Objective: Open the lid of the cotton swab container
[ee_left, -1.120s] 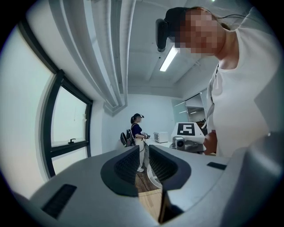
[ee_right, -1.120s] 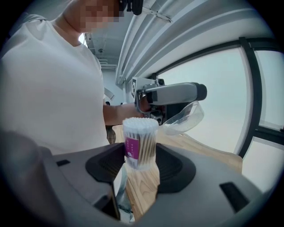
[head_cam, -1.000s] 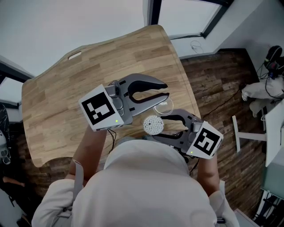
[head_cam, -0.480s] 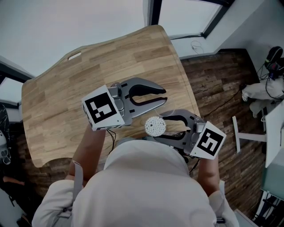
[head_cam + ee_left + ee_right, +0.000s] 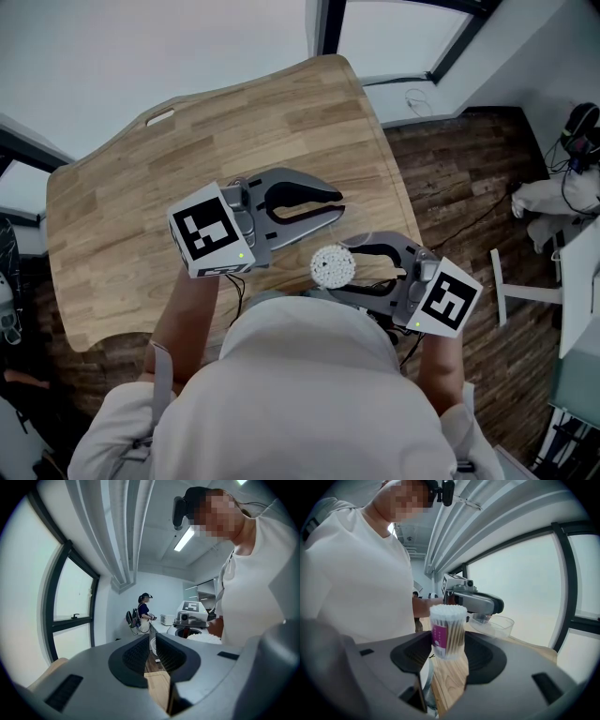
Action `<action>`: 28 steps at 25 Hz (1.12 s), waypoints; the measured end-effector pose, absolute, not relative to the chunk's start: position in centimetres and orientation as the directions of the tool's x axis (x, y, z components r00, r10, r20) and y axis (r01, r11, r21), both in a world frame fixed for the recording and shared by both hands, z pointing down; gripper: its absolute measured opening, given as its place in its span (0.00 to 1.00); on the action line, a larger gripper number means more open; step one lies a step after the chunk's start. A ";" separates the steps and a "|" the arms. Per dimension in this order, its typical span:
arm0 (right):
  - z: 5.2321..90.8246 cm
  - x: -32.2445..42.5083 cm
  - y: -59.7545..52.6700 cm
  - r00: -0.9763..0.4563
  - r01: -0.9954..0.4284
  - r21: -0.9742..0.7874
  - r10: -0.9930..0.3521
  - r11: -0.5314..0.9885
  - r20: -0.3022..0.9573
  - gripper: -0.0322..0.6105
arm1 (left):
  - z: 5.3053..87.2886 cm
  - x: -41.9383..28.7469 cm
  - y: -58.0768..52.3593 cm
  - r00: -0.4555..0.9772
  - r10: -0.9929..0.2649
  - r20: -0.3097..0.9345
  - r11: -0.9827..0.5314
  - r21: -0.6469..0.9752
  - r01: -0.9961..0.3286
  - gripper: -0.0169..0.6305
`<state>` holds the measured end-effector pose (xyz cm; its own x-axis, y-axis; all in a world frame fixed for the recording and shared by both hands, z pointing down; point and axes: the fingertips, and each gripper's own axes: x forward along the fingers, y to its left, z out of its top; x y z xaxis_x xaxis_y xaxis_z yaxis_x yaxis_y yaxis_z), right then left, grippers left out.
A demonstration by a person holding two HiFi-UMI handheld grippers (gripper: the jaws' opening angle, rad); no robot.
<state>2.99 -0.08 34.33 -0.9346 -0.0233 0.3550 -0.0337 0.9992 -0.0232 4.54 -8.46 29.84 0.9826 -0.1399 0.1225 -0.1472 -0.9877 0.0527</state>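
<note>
Left tool [image 5: 335, 207]: the jaws are nearly pressed together and have just been closing. They pinch the wall of the clear lid [image 5: 494, 625], which shows as a pale strip in the narrow gap in the left gripper view. The lid hangs off the tool tips over the wooden tabletop [image 5: 169, 159], open side seemingly up. It sits just beside the container and apart from it. It's probably held aside so the swabs are free to reach.

Cotton swab container [image 5: 447, 632]: upright, clamped by its sides between the pads of the right tool [image 5: 339, 272]. It is close to the person's chest, near the tabletop's front edge. The top is open and the white swab heads are exposed. The upright hold likely keeps the swabs from spilling. One tool steadies the body while the other takes the cap.

Judged from this, the lid is off and the task is about done.

Count: two tools, one lid, one container, one tabletop, and one packed bundle of swabs too many to count.
</note>
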 end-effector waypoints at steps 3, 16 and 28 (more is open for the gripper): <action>34.5 3.1 -0.1 -0.936 -0.037 -0.029 -0.025 0.999 0.351 0.41 | 29.9 4.6 -8.3 0.983 -0.139 0.120 -0.988 0.056 -0.146 0.11; 35.1 3.5 -0.5 -0.934 -0.046 -0.024 -0.035 0.999 0.355 0.41 | 29.0 3.2 -8.5 0.972 -0.222 0.073 -0.974 0.018 -0.224 0.06; 34.2 4.3 -2.3 -0.941 -0.116 -0.005 -0.109 0.993 0.321 0.41 | 29.0 1.4 -7.9 0.973 -0.222 0.068 -0.974 0.026 -0.224 0.05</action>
